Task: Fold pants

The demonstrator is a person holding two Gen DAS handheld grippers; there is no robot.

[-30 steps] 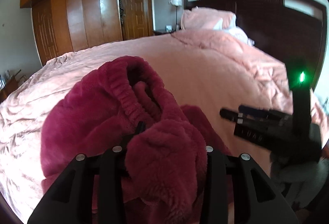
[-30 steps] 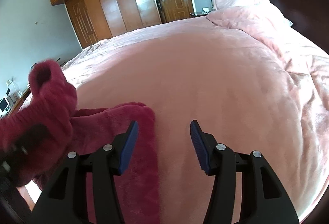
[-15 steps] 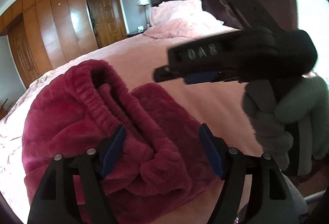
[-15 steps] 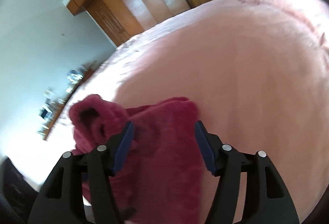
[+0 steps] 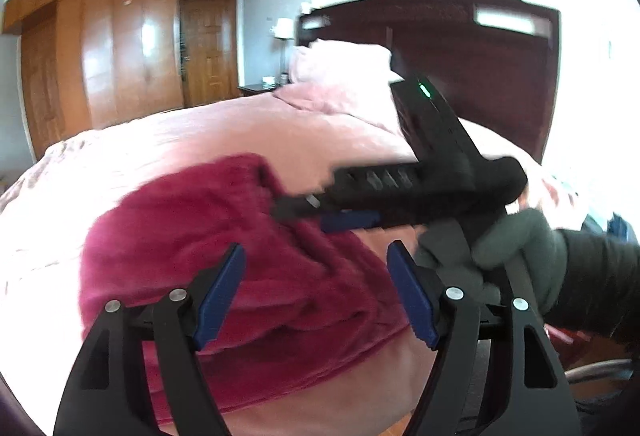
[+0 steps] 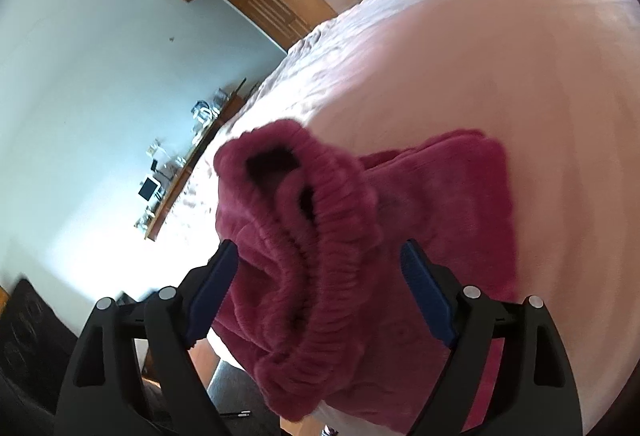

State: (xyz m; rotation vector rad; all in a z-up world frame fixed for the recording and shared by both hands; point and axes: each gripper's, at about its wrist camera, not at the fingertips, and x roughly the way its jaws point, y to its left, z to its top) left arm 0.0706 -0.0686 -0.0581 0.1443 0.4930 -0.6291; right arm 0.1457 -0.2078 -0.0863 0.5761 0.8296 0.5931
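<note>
Dark red fleece pants (image 5: 208, 236) lie bunched in a folded heap on the pink bed (image 5: 224, 132), near its front edge. My left gripper (image 5: 316, 292) is open and empty just above the heap's right part. The right gripper shows in the left wrist view (image 5: 320, 212), reaching in from the right over the pants. In the right wrist view my right gripper (image 6: 320, 288) is open, its fingers either side of the elastic waistband (image 6: 332, 212), which stands up on the pants (image 6: 448, 204).
A dark wooden headboard (image 5: 460, 48) and pink pillows (image 5: 340, 62) stand at the far end of the bed. Wooden wardrobes (image 5: 120, 52) and a door line the far wall. A side shelf with small items (image 6: 180, 176) runs along the left wall.
My left gripper let go of the pants and opened, then drew back. My right gripper swung left over the heap, and the waistband now sits between its fingers.
</note>
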